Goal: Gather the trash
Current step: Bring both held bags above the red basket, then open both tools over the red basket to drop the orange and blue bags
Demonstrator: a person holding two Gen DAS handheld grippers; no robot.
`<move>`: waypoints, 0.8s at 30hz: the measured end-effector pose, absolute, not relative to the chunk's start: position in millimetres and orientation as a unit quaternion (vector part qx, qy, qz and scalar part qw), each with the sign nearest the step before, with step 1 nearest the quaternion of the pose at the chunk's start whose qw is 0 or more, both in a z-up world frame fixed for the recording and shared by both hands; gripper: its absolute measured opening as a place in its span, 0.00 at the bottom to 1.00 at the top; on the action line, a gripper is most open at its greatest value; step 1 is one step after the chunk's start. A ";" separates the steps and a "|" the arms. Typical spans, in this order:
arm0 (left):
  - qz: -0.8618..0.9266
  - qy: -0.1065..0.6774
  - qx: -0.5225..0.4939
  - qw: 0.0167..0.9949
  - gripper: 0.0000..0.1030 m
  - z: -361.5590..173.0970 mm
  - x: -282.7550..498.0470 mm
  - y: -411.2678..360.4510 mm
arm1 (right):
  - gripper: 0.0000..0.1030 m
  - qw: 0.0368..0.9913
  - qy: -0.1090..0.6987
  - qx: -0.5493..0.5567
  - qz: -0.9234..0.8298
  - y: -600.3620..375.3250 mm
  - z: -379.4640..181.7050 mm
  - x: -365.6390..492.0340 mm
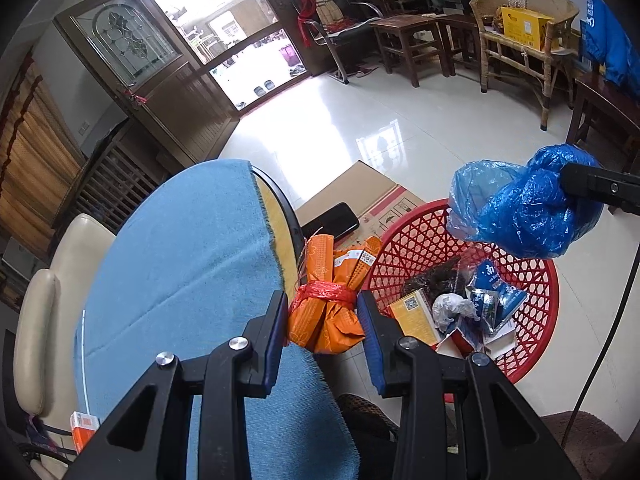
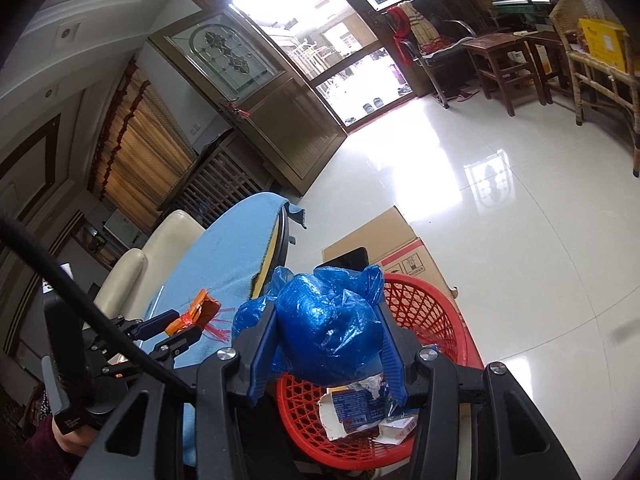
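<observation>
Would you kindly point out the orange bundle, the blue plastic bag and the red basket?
orange bundle (image 1: 324, 312), left wrist view, wrapped body.
blue plastic bag (image 2: 328, 328), right wrist view, bulging middle.
red basket (image 1: 536, 304), left wrist view, lattice wall.

A round table with a blue cloth (image 1: 176, 248) stands next to a cream chair (image 1: 44, 292). A flat cardboard box (image 1: 360, 188) lies on the shiny white floor (image 1: 360, 128), and a black phone (image 1: 330, 220) rests on it. Far off stand a wicker chair (image 1: 524, 40) holding a yellow box (image 1: 524, 26), and a wooden stool (image 1: 408, 38).

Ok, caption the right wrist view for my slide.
Right gripper holds a blue plastic bag over the red basket.
</observation>
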State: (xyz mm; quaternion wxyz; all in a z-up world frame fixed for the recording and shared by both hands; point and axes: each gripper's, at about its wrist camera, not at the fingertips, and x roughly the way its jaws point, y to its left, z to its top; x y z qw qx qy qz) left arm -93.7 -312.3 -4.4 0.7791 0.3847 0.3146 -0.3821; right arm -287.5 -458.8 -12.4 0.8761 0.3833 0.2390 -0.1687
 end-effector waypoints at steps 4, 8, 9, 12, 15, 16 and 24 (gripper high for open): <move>-0.392 0.329 0.380 0.771 0.36 -10.3 -94.3 -319.4 | 0.48 0.872 0.239 0.390 -0.175 -462.9 -17.6 -289.0; -0.399 0.350 0.371 0.762 0.36 -18.9 -91.5 -325.7 | 0.48 0.868 0.238 0.397 -0.180 -465.4 -20.9 -290.7; -0.399 0.357 0.368 0.760 0.36 -21.2 -90.1 -327.5 | 0.48 0.867 0.239 0.397 -0.181 -466.0 -21.7 -290.9; -0.405 0.372 0.358 0.755 0.36 -27.4 -87.7 -332.3 | 0.48 0.866 0.239 0.398 -0.186 -465.9 -22.8 -291.7; -0.410 0.384 0.348 0.751 0.36 -32.8 -86.2 -336.6 | 0.49 0.862 0.238 0.403 -0.193 -467.1 -24.6 -291.7; -0.412 0.386 0.345 0.750 0.37 -34.0 -86.1 -337.8 | 0.49 0.861 0.238 0.405 -0.196 -467.6 -25.7 -291.6; -0.433 0.378 0.331 0.749 0.37 -31.1 -94.5 -343.1 | 0.49 0.855 0.245 0.408 -0.204 -466.6 -33.3 -288.0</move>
